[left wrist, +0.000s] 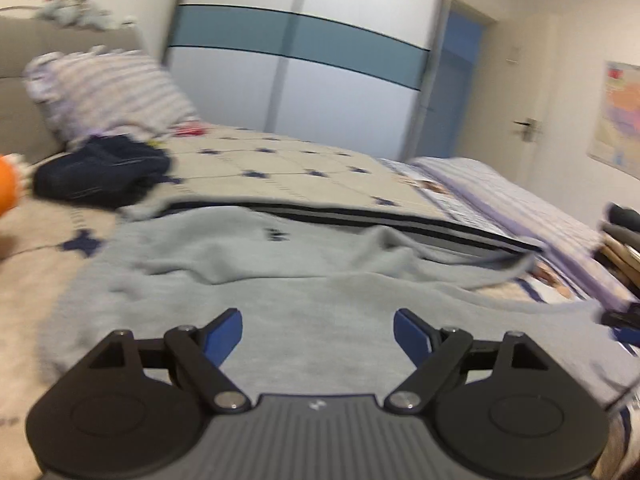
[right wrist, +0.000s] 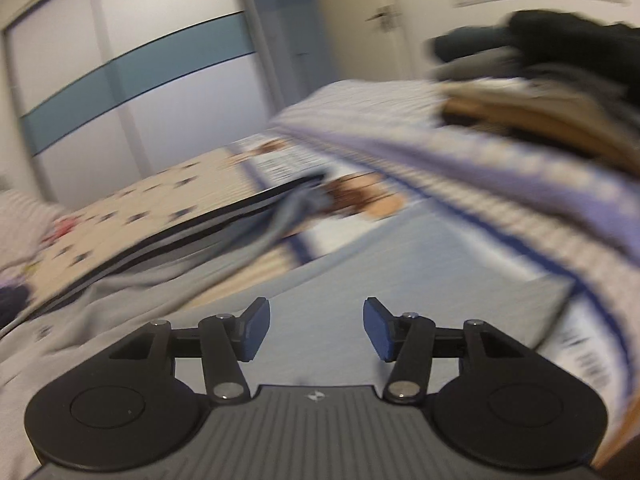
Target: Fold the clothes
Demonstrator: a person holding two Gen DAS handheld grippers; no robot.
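Right at the lens, the left gripper (left wrist: 318, 334) is seen with its blue pads (left wrist: 224, 338) spread wide, nothing caught between them. Beneath and ahead of it, the grey garment (left wrist: 280, 280) is laid out across the bed (left wrist: 304, 168), rumpled, with a dark-striped hem running along its far edge. Over in the right wrist view, the right gripper (right wrist: 316, 330) is likewise parted, its pads (right wrist: 256, 330) clear of any cloth, and the same grey garment (right wrist: 100, 300) is spread under it and off to the left; heavy blur is noted here, so finer detail cannot be told. Further out, a bundle of dark navy clothing (left wrist: 104, 176) is seen lying on the cream bedspread with its navy cross pattern, near a striped pillow (left wrist: 108, 92) propped at the headboard. A lilac striped cover (left wrist: 520, 196) is draped along the far side of the bed. A pile of folded clothes (right wrist: 540, 80) is glimpsed at the upper right of the right wrist view. Behind everything, a wardrobe (left wrist: 320, 60) with a teal band is seen, and beside it a door (left wrist: 532, 128) with a metal handle, and a map (left wrist: 620, 120) on the wall.
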